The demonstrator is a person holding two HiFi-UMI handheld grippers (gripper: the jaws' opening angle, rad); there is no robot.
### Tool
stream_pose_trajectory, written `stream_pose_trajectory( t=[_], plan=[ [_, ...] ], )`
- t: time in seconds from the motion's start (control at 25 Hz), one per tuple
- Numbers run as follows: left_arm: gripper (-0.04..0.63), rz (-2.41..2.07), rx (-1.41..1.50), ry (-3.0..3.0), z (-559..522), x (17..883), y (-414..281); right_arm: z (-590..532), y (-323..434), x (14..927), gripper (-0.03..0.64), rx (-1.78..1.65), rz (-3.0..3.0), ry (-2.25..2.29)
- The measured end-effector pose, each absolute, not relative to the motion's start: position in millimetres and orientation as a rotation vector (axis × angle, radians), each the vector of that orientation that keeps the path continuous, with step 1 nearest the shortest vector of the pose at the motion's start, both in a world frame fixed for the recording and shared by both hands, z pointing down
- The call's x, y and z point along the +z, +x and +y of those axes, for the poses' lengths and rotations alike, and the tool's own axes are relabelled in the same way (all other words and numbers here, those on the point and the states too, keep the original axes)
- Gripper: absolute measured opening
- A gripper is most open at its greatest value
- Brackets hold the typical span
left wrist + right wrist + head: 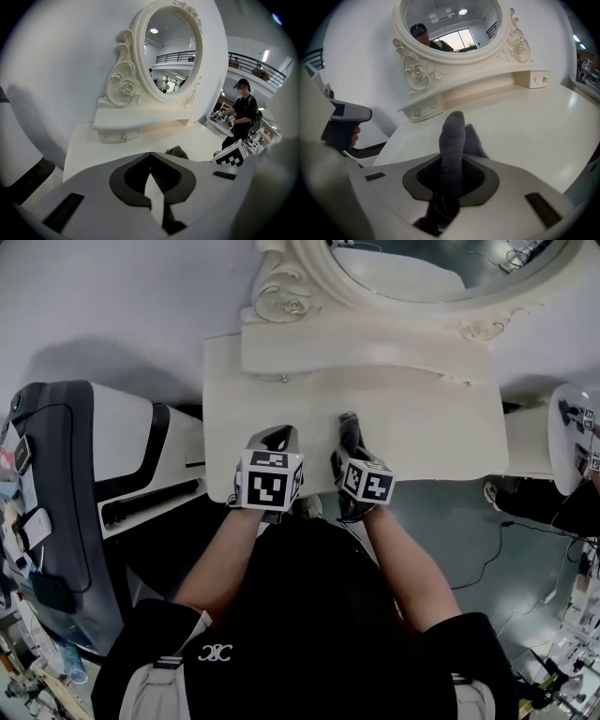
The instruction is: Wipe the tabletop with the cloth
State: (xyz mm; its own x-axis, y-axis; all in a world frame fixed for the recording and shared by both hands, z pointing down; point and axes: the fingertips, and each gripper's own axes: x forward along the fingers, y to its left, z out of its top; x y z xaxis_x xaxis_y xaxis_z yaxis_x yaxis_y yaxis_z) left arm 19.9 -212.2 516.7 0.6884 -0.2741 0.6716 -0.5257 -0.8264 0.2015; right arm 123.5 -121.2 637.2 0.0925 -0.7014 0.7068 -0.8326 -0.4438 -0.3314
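A dark grey cloth (452,138) sticks up from between the jaws of my right gripper (453,164), which is shut on it. In the head view the cloth (349,425) lies on the white tabletop (431,427) near its front edge, under my right gripper (350,430). My left gripper (273,437) hovers just to the left, over the same front edge. Its jaws (150,157) look shut, with nothing between them. From the left gripper view a corner of the cloth (177,151) peeks out beyond the jaws.
A raised shelf with a small drawer (366,348) and an oval carved mirror (412,277) stand at the back of the table. A black and white machine (84,493) is at the left. A round side table (570,432) and a standing person (243,112) are at the right.
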Motion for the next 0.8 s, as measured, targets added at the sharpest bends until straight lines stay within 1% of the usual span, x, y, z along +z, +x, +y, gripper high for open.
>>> stream_pose_trajectory(
  t=[0.2,0.48,0.8],
  plan=[
    [0.006,-0.514,0.944,2.556,-204,522,38,-106,140,644,0.083,1.276,-1.538,2.203],
    [0.006,-0.437,0.966,2.578,-191,523,64,-77,182,638,0.083,1.256,-1.434,2.295],
    [0.006,-0.427,0.956,2.597,-165,526,120,-38,231,642,0.083,1.271,-1.429,2.31]
  ],
)
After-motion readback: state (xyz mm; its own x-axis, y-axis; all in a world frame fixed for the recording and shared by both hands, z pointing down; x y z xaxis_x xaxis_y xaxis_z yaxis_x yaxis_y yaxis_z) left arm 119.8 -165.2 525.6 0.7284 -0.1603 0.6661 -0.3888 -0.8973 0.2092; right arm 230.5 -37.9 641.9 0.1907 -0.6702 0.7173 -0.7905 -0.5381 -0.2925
